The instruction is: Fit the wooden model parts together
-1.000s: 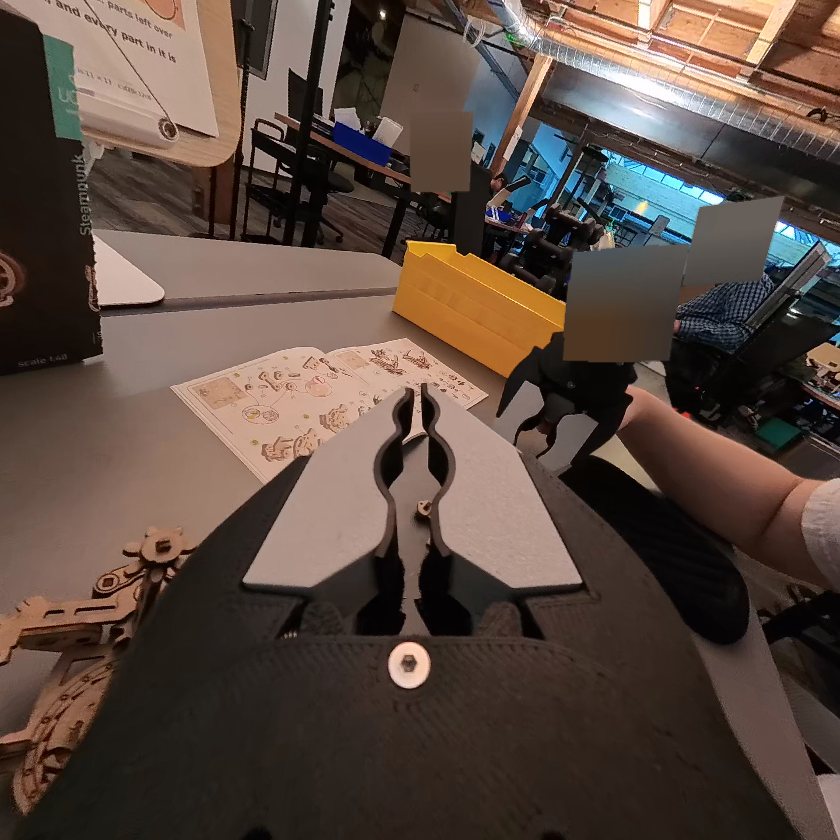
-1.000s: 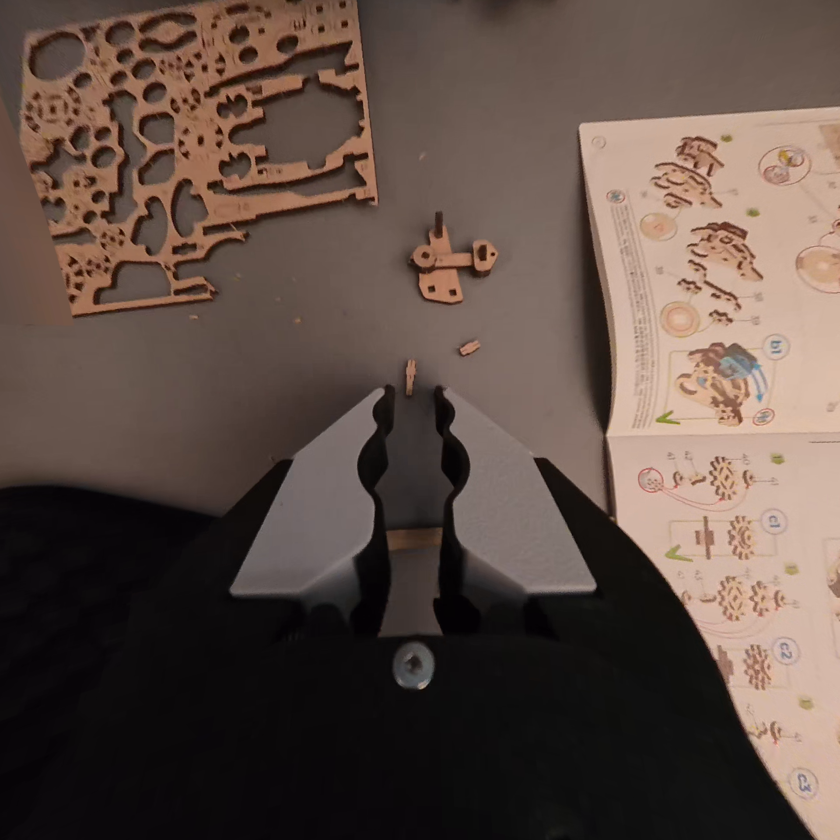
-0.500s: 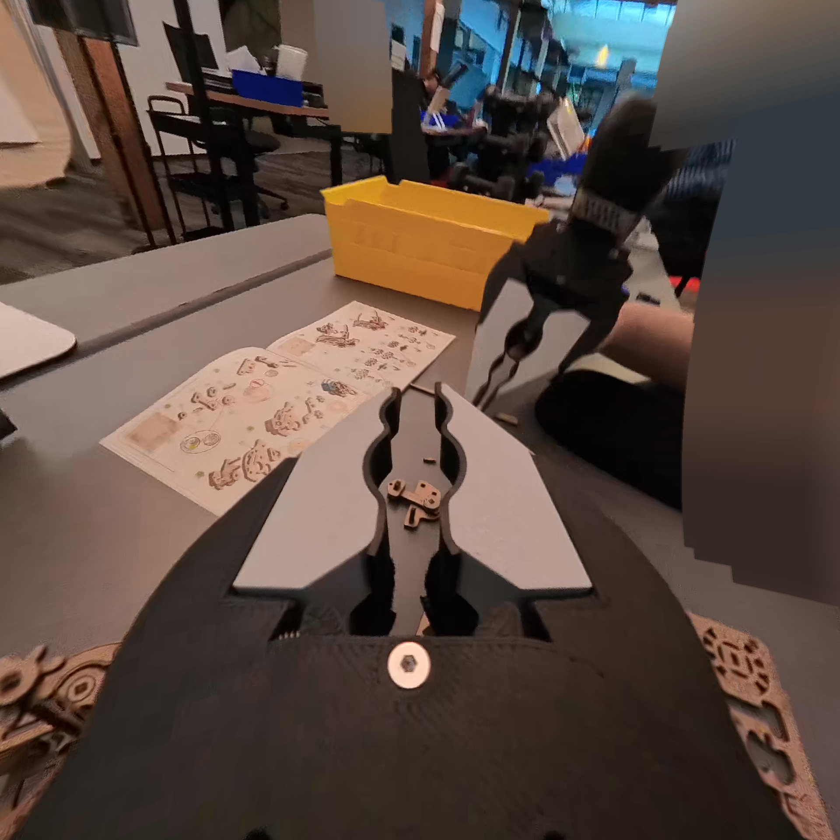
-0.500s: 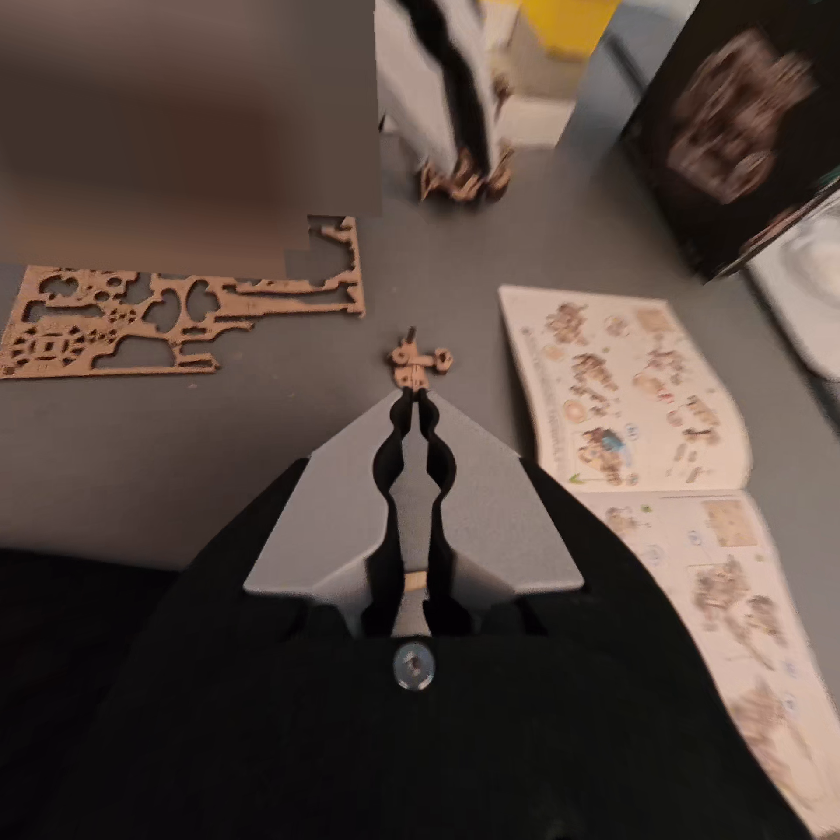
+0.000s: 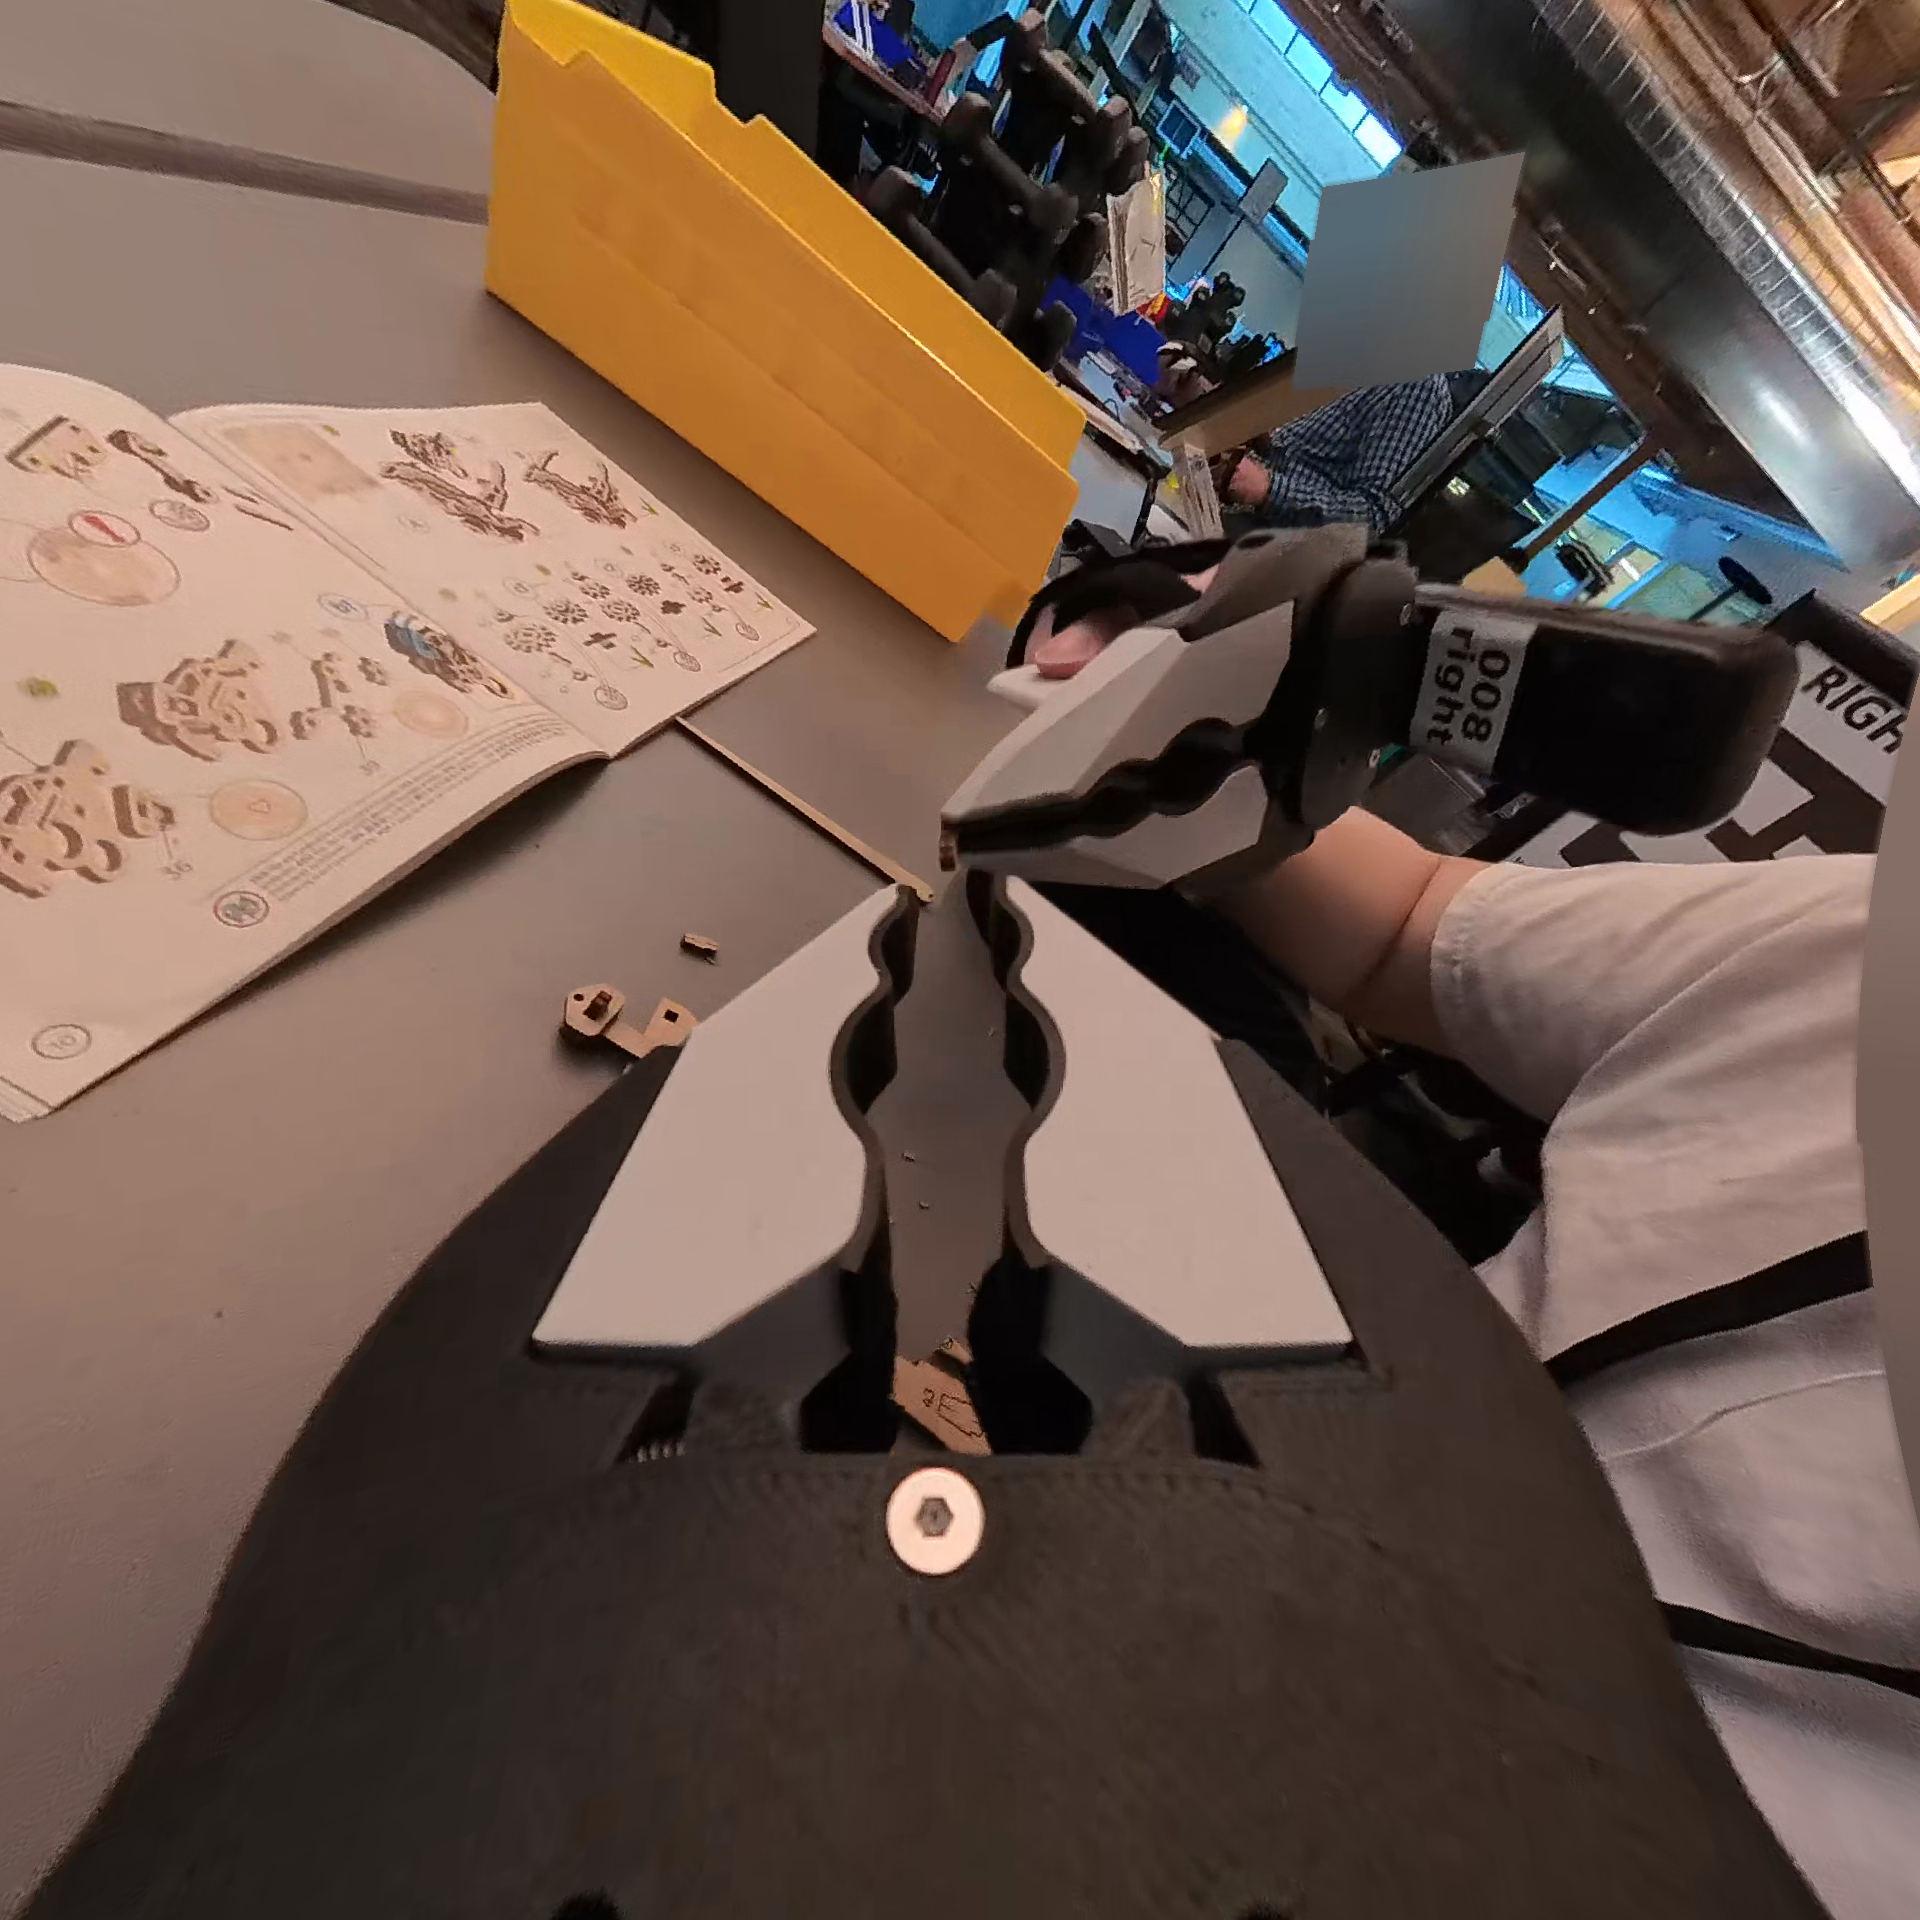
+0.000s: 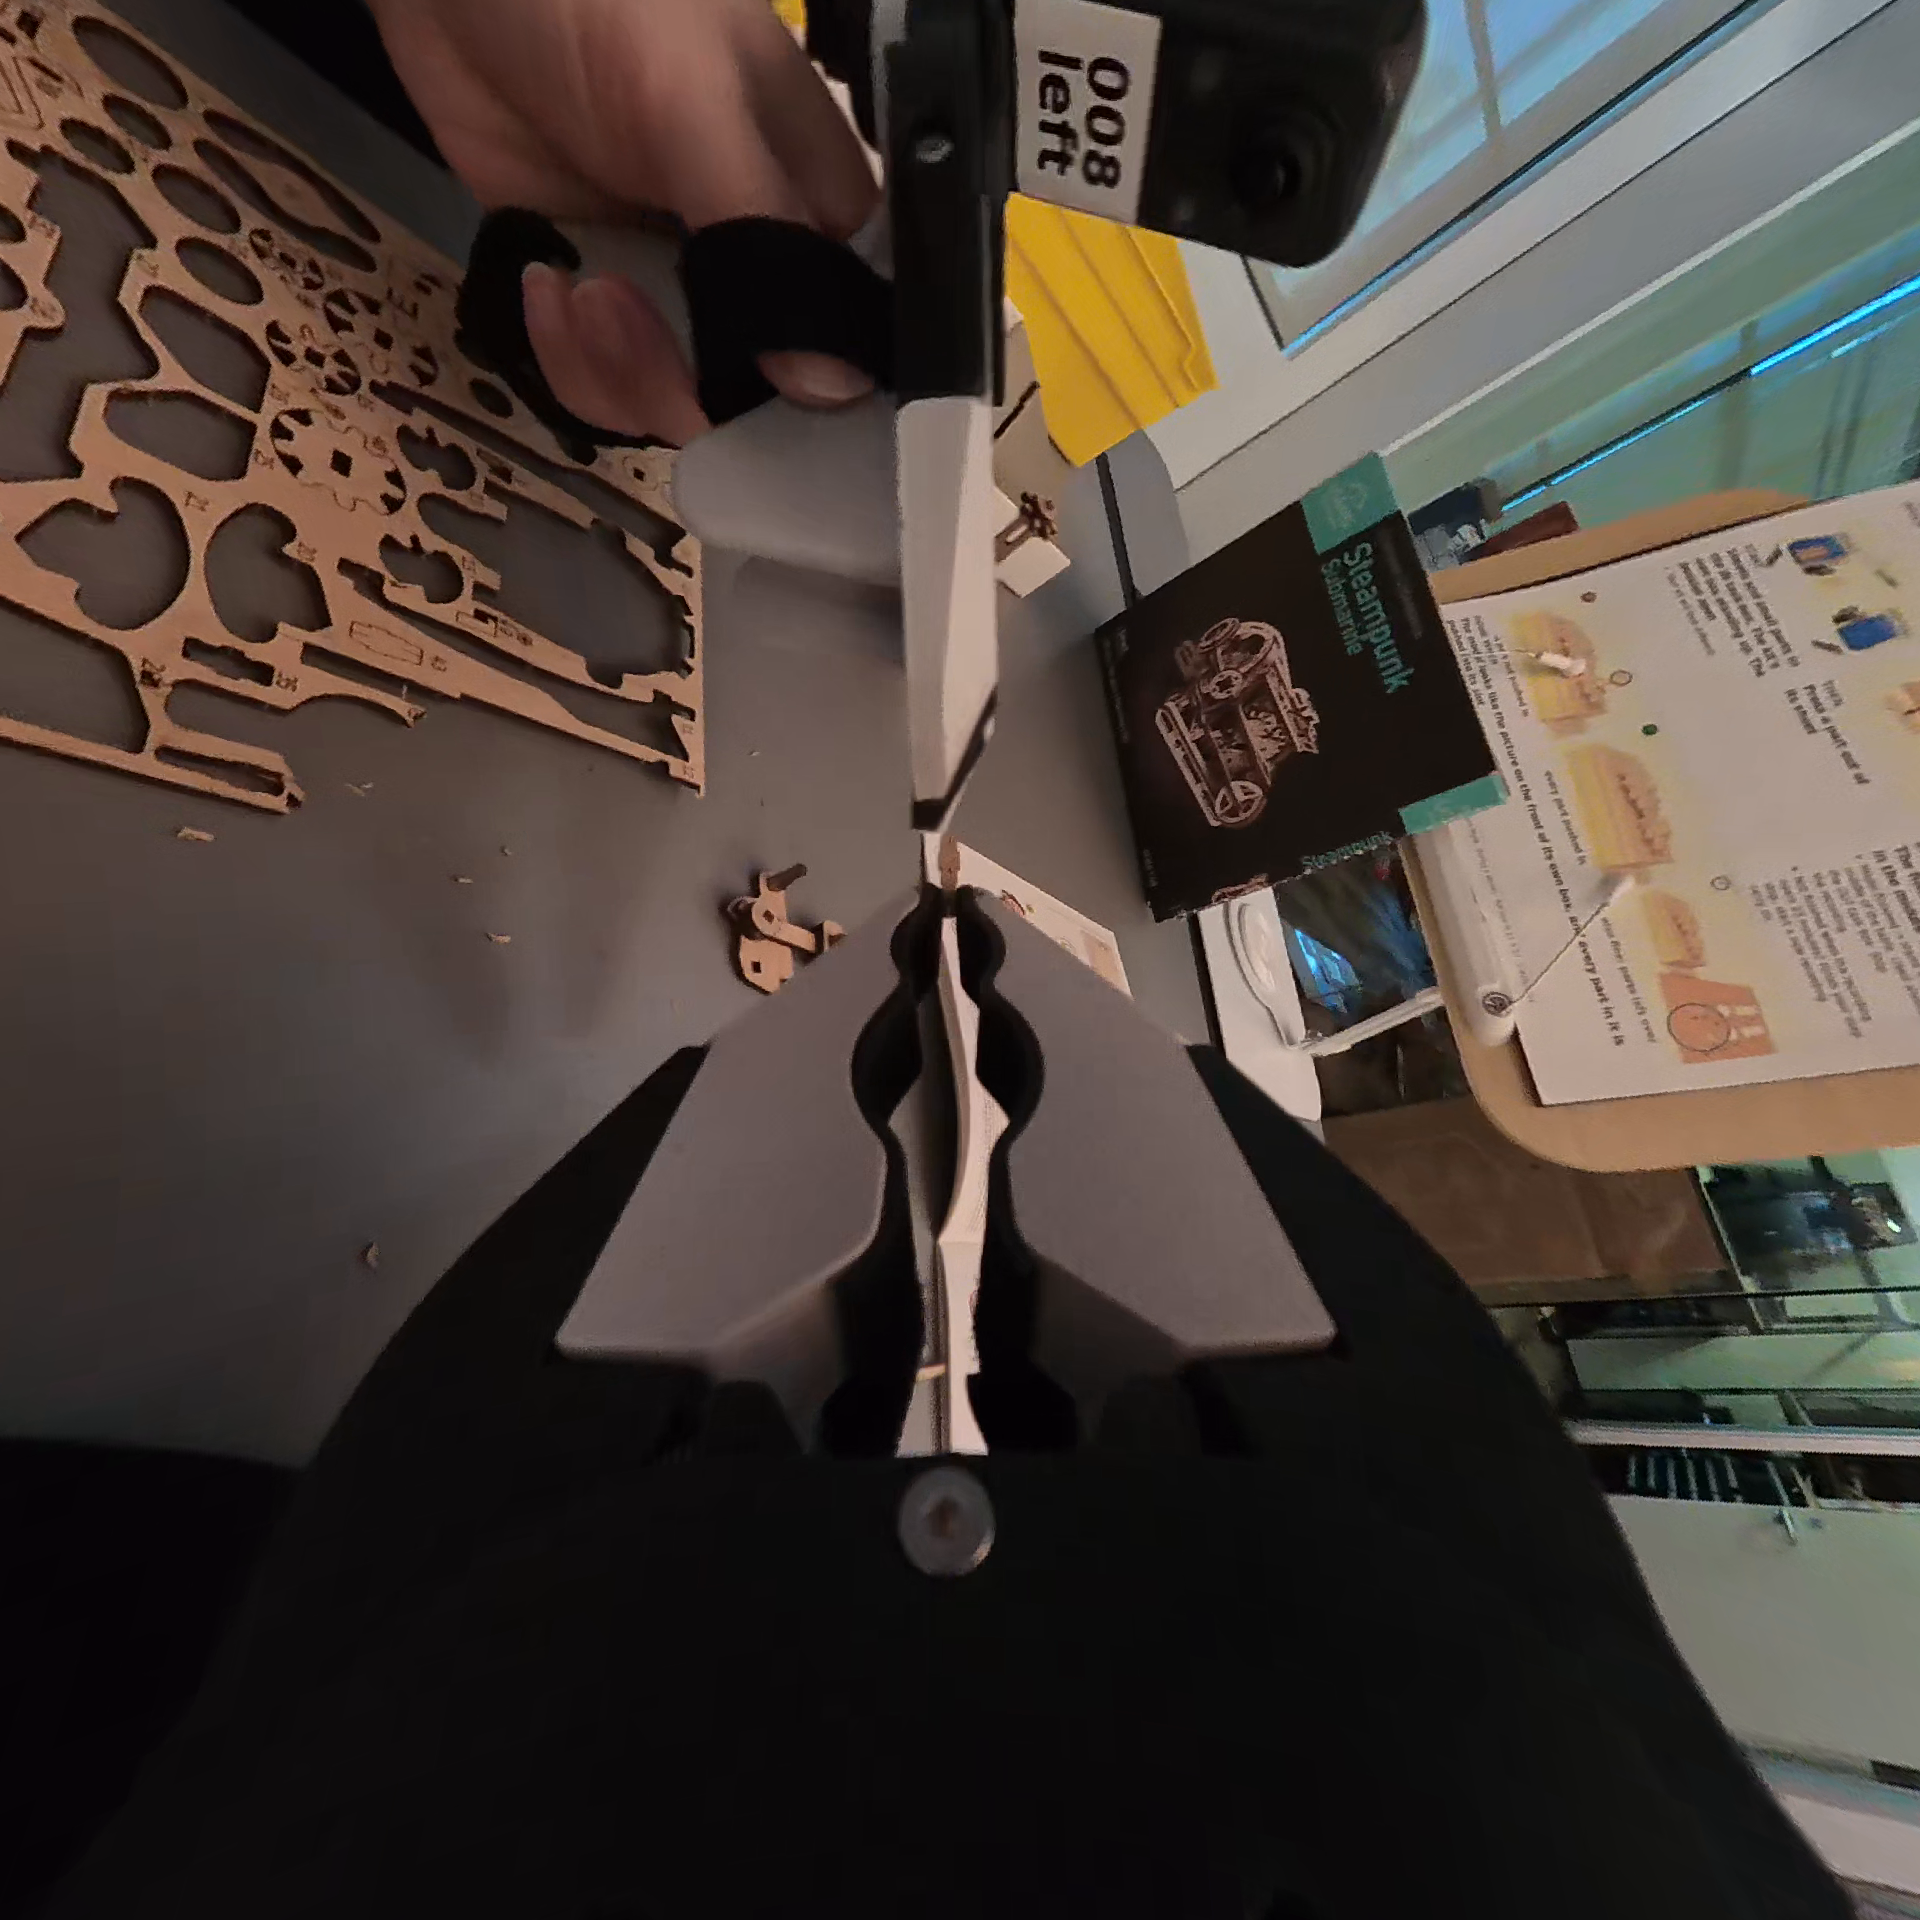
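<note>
Above the grey desk, your right gripper is pinched together on a tiny wooden peg, which sticks out just past its tips. Your left gripper hangs tip to tip with it, jaws a narrow slot apart and holding nothing. In the left wrist view the right gripper comes in from the right, lying almost crosswise to the left one's fingers, and the peg sits just beyond the open slot. The peg's long axis appears to run in line with the right gripper. The small wooden sub-assembly lies flat on the desk, down and left of both tips, beside the instruction booklet. Neither gripper touches it. The punched-out plywood sheet lies farther left. Judged from here, the peg can either pass to the left gripper or go down to the sub-assembly.
</note>
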